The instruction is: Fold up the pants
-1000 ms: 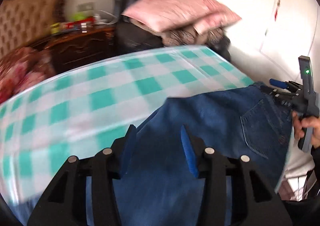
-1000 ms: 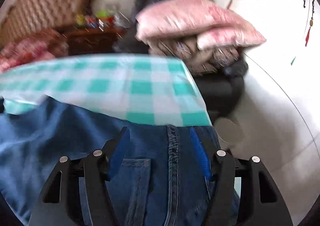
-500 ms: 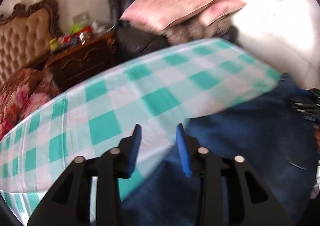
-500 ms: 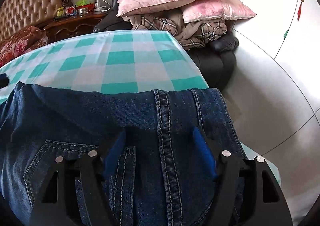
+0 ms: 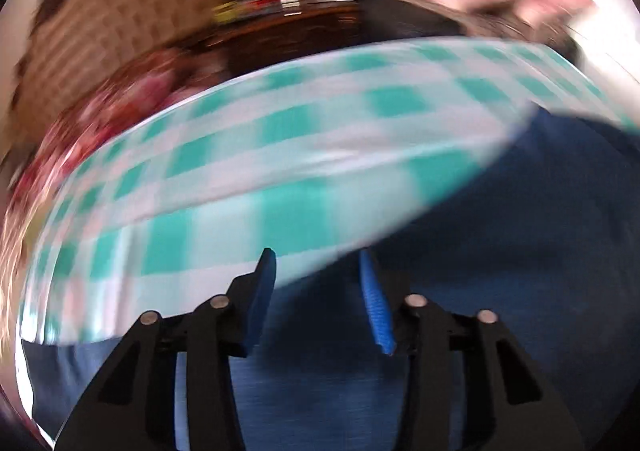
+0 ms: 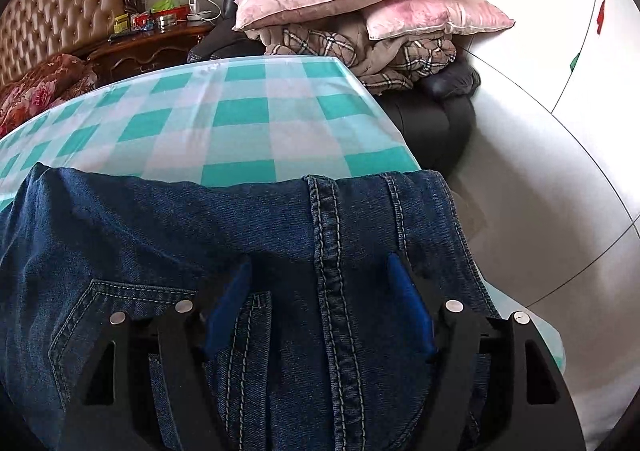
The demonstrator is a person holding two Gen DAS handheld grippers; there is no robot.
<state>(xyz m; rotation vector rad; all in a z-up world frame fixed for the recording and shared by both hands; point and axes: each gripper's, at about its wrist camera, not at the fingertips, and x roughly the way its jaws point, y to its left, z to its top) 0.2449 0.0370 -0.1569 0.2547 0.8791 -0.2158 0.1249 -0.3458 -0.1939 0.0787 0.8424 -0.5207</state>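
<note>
Table [image 6: 248, 119], green-and-white checked cloth: I see it stretching away ahead of both claws, its right edge beyond my right claw's right finger.

Pants [image 6: 200, 235], dark blue denim: spread across the near part of the table. In the right wrist view they lie directly under and ahead of the claw, the stitched centre seam running forward between the two fingers, a back pocket by the left finger. In the left wrist view, which is blurred, the denim [image 5: 520, 251] fills the area below and to the right of the claw, its edge crossing just ahead of the fingertips.

Right claw [image 6: 320, 271]: spread wide, blue pads on either side of the seam; I cannot tell whether they touch the cloth.

Left claw [image 5: 318, 267]: jaws closing, half spread, denim beneath them, nothing visibly pinched.
</note>
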